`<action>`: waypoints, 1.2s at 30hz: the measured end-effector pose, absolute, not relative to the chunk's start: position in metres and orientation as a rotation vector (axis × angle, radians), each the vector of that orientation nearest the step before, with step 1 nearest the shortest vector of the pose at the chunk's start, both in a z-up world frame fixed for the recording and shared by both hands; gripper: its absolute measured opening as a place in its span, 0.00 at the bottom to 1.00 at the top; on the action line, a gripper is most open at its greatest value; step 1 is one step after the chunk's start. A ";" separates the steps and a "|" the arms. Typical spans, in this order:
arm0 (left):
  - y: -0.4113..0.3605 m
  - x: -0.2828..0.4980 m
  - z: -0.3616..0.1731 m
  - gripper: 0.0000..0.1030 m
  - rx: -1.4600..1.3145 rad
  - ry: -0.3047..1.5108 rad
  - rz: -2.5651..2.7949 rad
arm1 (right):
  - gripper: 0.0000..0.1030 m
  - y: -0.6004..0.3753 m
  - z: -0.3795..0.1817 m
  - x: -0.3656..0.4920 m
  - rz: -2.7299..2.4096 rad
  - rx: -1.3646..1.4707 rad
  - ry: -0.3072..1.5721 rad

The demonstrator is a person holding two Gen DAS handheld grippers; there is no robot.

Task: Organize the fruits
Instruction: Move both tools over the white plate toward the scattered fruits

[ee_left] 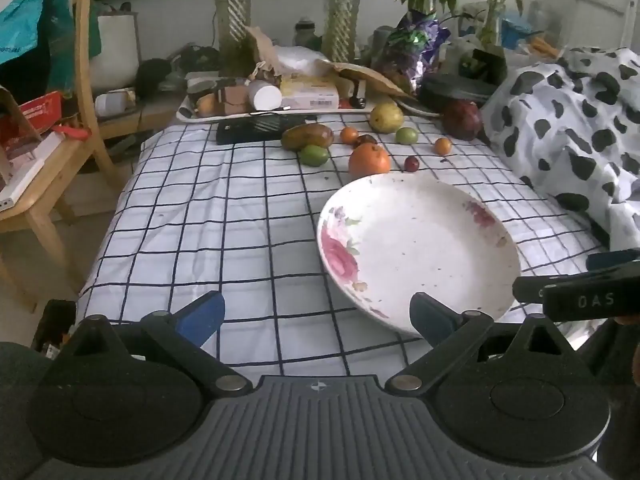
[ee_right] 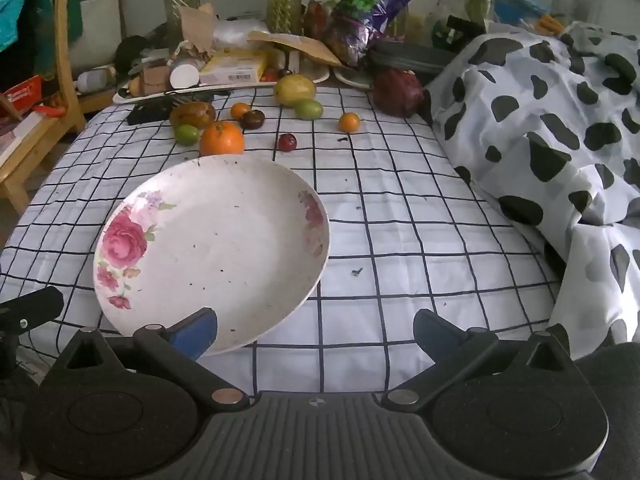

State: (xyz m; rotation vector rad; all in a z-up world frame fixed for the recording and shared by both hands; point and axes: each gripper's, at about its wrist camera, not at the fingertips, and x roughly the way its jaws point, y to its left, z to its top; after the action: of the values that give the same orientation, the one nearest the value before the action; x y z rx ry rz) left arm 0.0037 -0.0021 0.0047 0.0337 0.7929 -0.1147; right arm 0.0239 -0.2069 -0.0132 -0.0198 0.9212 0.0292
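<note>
A white plate with pink roses (ee_left: pixel 420 248) (ee_right: pixel 216 256) lies empty on the checked tablecloth, near the front. Beyond it lie several fruits: a big orange (ee_left: pixel 369 160) (ee_right: pixel 221 138), a brownish mango (ee_left: pixel 307 136) (ee_right: pixel 193 114), a green fruit (ee_left: pixel 314 155), a yellow-green pear (ee_left: pixel 385 117) (ee_right: pixel 294 89), a small dark red fruit (ee_left: pixel 411 163) (ee_right: pixel 287 142) and a small orange one (ee_right: pixel 349 122). My left gripper (ee_left: pixel 316 316) is open and empty, left of the plate's near rim. My right gripper (ee_right: pixel 316 330) is open and empty, over the plate's near right rim.
A cluttered white tray (ee_left: pixel 280 114) with boxes and a cup stands at the table's back. A cow-print blanket (ee_right: pixel 560 128) is heaped on the right. A wooden chair (ee_left: pixel 52 152) stands left of the table. A dark red fruit (ee_right: pixel 398 92) lies by the blanket.
</note>
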 end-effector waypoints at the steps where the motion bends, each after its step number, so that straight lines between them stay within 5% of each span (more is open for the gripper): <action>1: -0.003 0.003 0.005 0.98 0.035 0.787 -0.118 | 1.00 -0.206 -0.012 0.024 0.035 -0.024 0.924; 17: -0.005 0.000 0.009 0.98 0.027 0.769 -0.138 | 1.00 -0.207 0.025 0.019 0.059 -0.042 0.849; 36: -0.003 0.012 -0.001 0.98 0.033 0.796 -0.198 | 1.00 -0.198 0.001 0.039 0.096 -0.049 0.860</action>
State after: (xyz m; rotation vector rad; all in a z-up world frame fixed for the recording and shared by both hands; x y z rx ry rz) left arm 0.0116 -0.0030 -0.0006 0.0327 0.7957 -0.1977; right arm 0.0386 -0.1981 0.0012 -0.0493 0.8595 0.0965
